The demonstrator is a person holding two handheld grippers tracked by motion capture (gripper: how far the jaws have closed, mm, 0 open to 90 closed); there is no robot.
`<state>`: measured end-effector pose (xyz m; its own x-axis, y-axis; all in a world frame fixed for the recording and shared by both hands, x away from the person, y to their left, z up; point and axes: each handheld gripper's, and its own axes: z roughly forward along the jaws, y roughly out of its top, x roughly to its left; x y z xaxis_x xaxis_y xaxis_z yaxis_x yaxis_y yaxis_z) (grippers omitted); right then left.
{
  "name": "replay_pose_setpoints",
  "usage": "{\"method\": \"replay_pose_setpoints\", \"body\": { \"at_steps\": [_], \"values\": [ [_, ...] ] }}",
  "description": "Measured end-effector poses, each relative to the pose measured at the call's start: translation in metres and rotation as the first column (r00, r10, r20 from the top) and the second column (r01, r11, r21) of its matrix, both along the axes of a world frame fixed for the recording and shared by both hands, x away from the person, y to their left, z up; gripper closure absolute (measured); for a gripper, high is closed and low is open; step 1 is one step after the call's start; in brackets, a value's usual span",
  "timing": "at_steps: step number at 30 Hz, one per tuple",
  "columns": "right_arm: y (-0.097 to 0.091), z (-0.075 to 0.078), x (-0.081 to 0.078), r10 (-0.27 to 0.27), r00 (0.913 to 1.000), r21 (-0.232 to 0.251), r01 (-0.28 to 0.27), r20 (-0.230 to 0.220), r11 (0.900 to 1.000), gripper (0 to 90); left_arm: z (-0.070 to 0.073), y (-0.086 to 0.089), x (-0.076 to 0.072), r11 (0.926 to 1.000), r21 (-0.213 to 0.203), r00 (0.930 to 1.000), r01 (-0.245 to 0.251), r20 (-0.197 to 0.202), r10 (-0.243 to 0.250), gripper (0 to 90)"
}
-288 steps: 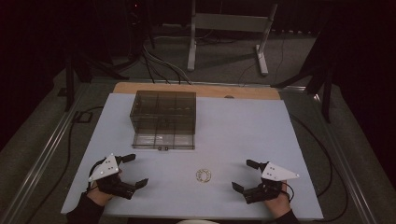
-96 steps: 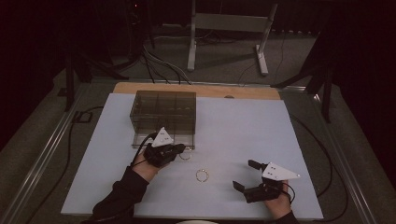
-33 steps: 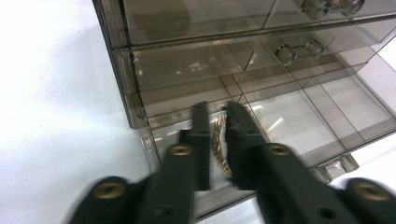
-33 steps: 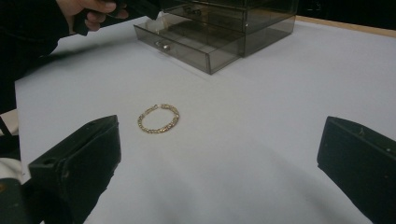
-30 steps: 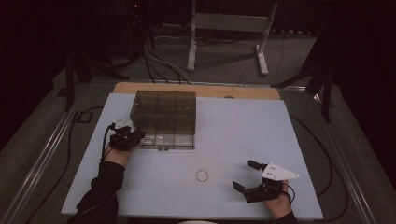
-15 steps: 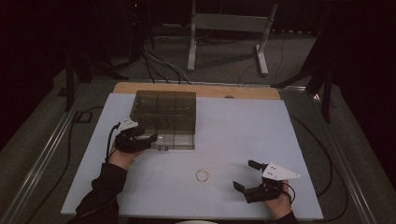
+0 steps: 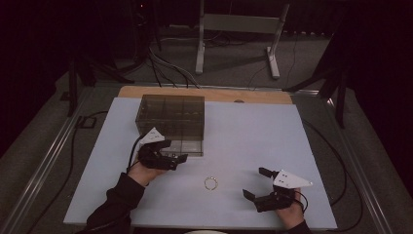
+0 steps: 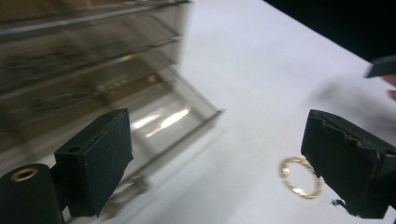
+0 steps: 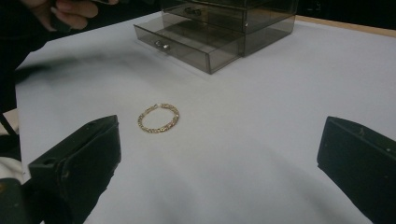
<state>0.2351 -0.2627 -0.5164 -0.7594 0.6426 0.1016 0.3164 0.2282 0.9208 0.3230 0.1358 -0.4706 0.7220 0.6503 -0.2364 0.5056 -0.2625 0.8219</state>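
A smoky clear drawer box (image 7: 170,114) stands at the back left of the white table, its bottom drawer (image 9: 187,44) pulled out toward me. A small gold bracelet (image 7: 210,183) lies flat on the table in front of it. My left gripper (image 7: 181,159) hovers just in front of the open drawer (image 8: 163,121). Its jaws have just been opening and stand open with nothing between them; the bracelet (image 8: 301,177) lies beyond them by the right jaw. My right gripper (image 7: 256,183) rests near the front edge, open and empty, facing the bracelet (image 9: 159,116).
The white table top (image 7: 253,131) ends in a wooden strip (image 7: 204,93) at the back. Cables (image 7: 165,63) and a metal stand (image 7: 238,39) sit on the dark floor beyond. The person's left hand (image 9: 65,11) shows at the top left of the right gripper view.
My left gripper has moved from the box's left front corner to the right along the drawer's front, and its jaws have opened. The right gripper and the bracelet have stayed put.
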Motion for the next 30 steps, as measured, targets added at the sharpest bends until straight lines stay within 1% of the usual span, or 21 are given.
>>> {"method": "replay_pose_setpoints", "body": {
  "at_steps": [2, 4, 5, 6, 9, 11, 16, 19, 20, 22, 24, 26, 28, 29, 30],
  "values": [
    [0.0, 0.0, 0.0, 0.0, 1.0, 0.001, 0.0, -0.001, 1.0, 0.0, -0.001, -0.008, -0.003, 0.9991, -0.008, 0.9991, 0.04, -0.008, -0.041, 10.0],
    [0.0, 0.0, 0.0, 0.002, 1.0, -0.001, -0.002, 0.0, 1.0, 0.0, -0.002, -0.015, -0.007, 0.998, 0.002, 0.998, 0.063, 0.003, -0.063, 10.2],
    [0.0, 0.0, 0.0, 0.001, 1.0, -0.002, -0.001, 0.0, 1.0, 0.0, -0.003, -0.017, -0.008, 0.9973, 0.002, 0.9973, 0.074, 0.004, -0.074, 11.6],
    [0.0, 0.0, 0.0, 0.001, 1.0, -0.001, -0.001, -0.001, 1.0, 0.0, -0.004, -0.021, -0.01, 0.996, -0.005, 0.996, 0.089, -0.004, -0.089, 12.8],
    [0.0, 0.0, 0.0, 0.001, 1.0, -0.001, -0.001, 0.0, 1.0, 0.0, -0.008, -0.03, -0.013, 0.9927, 0.008, 0.9927, 0.12, -0.005, -0.12, 13.4],
    [0.0, 0.0, 0.0, 0.001, 1.0, -0.001, -0.001, -0.001, 1.0, 0.0, -0.011, -0.035, -0.016, 0.9902, 0.008, 0.9902, 0.139, -0.008, -0.139, 15.6],
    [0.0, 0.0, 0.0, 0.003, 1.0, 0.005, -0.003, -0.003, 1.0, 0.0, -0.02, -0.05, -0.02, 0.9835, 0.009, 0.9831, 0.181, -0.029, -0.181, 17.0],
    [0.0, 0.0, 0.0, 0.002, 1.0, 0.013, -0.002, -0.007, 0.9999, 0.0, -0.026, -0.055, -0.022, 0.9799, 0.011, 0.9795, 0.199, -0.034, -0.199, 24.7],
    [0.0, 0.0, 0.0, 0.002, 1.0, 0.011, -0.002, -0.005, 0.9999, 0.0, -0.029, -0.058, -0.022, 0.9769, 0.02, 0.9766, 0.213, -0.035, -0.212, 24.9],
    [0.0, 0.0, 0.0, 0.002, 1.0, 0.005, -0.002, -0.007, 1.0, 0.0, -0.032, -0.063, -0.023, 0.9746, 0.03, 0.9747, 0.222, -0.036, -0.221, 26.8],
    [0.0, 0.0, 0.0, 0.001, 0.9999, 0.007, -0.001, -0.01, 1.0, 0.0, -0.035, -0.066, -0.023, 0.9734, 0.03, 0.9735, 0.227, -0.036, -0.226, 30.7],
    [0.0, 0.0, 0.0, 0.002, 1.0, 0.007, -0.002, -0.007, 1.0, 0.0, -0.039, -0.07, -0.024, 0.9686, 0.046, 0.9694, 0.244, -0.036, -0.243, 34.0],
    [0.001, 0.0, 0.0, 0.005, 1.0, 0.004, -0.005, -0.007, 1.0, 0.0, -0.043, -0.072, -0.025, 0.9673, 0.066, 0.9694, 0.245, -0.033, -0.243, 39.1],
    [0.0, 0.0, 0.0, 0.004, 1.0, 0.005, -0.004, -0.009, 1.0, 0.0, -0.044, -0.073, -0.025, 0.9669, 0.066, 0.969, 0.247, -0.035, -0.245, 41.8],
    [0.0, 0.0, 0.0, 0.004, 1.0, 0.006, -0.004, -0.009, 1.0, 0.0, -0.046, -0.075, -0.025, 0.965, 0.08, 0.9682, 0.25, -0.033, -0.248, 43.8]
  ]
}}
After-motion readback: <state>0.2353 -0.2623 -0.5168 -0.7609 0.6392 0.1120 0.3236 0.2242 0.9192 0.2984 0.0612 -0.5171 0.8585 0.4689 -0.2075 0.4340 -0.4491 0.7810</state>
